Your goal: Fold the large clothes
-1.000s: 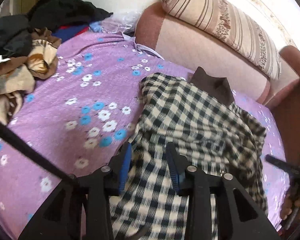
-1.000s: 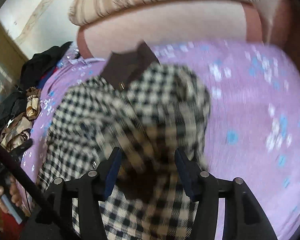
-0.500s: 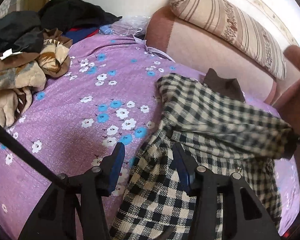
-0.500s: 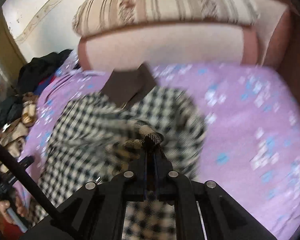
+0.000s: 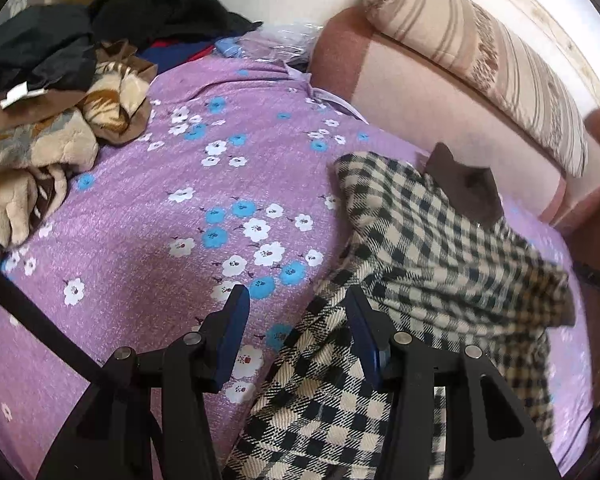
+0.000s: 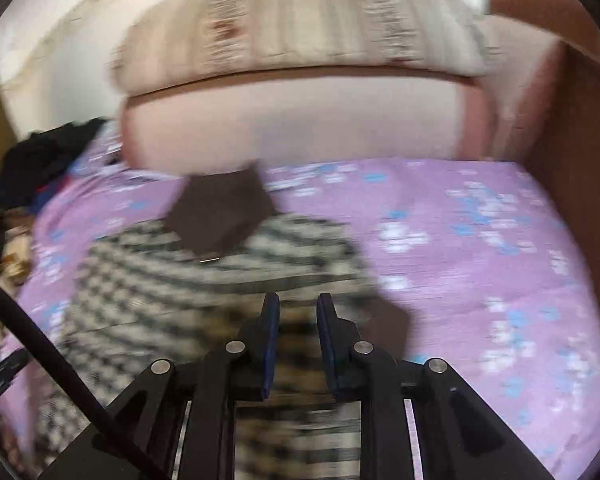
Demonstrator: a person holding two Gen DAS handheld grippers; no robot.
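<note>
A black-and-cream checked coat (image 5: 432, 256) with a brown collar (image 5: 466, 188) lies on the purple flowered bed cover (image 5: 148, 240). One sleeve lies folded across its body. My left gripper (image 5: 296, 312) is open and empty, hovering over the coat's left edge. In the blurred right wrist view the same coat (image 6: 180, 280) and its collar (image 6: 220, 212) lie ahead. My right gripper (image 6: 298, 312) is open by a narrow gap with nothing between its pads, just above the coat's folded sleeve.
A pile of brown, beige and black clothes (image 5: 40, 112) sits at the bed's far left. A pink headboard (image 5: 440, 100) with a striped bolster (image 5: 480, 64) runs along the back. A brown side panel (image 6: 580, 160) bounds the right.
My right gripper, shut on the sleeve half a second ago, has opened and let it drop across the coat. My left gripper has drifted left, staying open.
</note>
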